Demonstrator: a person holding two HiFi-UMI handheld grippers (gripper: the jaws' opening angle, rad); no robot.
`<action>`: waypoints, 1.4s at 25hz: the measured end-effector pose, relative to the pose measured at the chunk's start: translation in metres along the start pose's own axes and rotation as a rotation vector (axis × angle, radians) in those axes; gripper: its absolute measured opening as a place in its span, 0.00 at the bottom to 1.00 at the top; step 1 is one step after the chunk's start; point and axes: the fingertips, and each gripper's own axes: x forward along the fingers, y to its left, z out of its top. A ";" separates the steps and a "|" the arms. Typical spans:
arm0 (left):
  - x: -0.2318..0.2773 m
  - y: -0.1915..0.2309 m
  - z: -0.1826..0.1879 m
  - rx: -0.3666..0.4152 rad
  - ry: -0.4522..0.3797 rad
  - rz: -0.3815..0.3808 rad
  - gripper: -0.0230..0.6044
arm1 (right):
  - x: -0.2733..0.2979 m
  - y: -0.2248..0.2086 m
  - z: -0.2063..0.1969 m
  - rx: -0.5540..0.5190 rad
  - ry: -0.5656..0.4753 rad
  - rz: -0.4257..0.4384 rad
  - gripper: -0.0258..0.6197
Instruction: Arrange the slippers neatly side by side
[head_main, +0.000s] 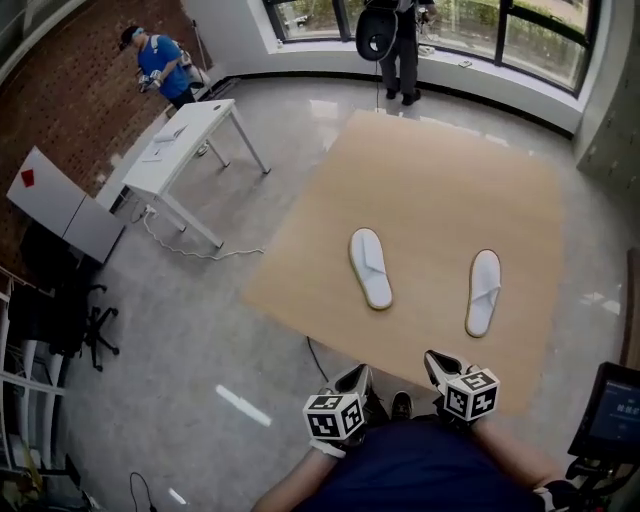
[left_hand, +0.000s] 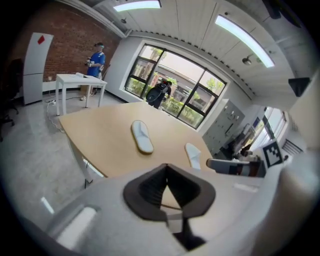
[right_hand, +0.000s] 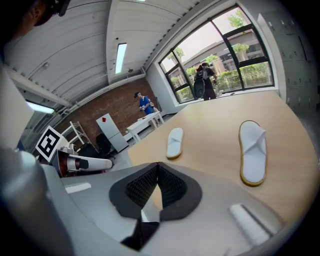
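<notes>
Two white slippers lie apart on the tan table (head_main: 440, 190), both toes pointing away from me. The left slipper (head_main: 370, 267) (left_hand: 142, 136) (right_hand: 174, 142) is angled slightly left. The right slipper (head_main: 484, 291) (left_hand: 194, 155) (right_hand: 252, 151) lies a good gap to its right and a little nearer. My left gripper (head_main: 352, 380) (left_hand: 166, 166) is held low by the table's near edge, shut with nothing in it. My right gripper (head_main: 440, 362) (right_hand: 158, 165) sits beside it, also shut and empty. Both grippers are well short of the slippers.
A white desk (head_main: 190, 140) stands at the left with a cable (head_main: 190, 250) on the floor. A person in blue (head_main: 160, 65) is behind it, another person (head_main: 398, 40) by the windows. An office chair (head_main: 95, 330) is at far left, a screen (head_main: 612, 410) at lower right.
</notes>
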 end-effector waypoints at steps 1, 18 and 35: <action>0.007 -0.001 0.004 0.017 0.014 -0.018 0.04 | 0.000 -0.006 0.003 0.015 -0.012 -0.022 0.05; 0.096 0.000 0.079 0.184 0.131 -0.238 0.04 | 0.011 -0.062 0.048 0.148 -0.158 -0.324 0.05; 0.181 0.036 0.115 0.331 0.197 -0.197 0.04 | -0.031 -0.125 0.044 0.236 -0.194 -0.575 0.05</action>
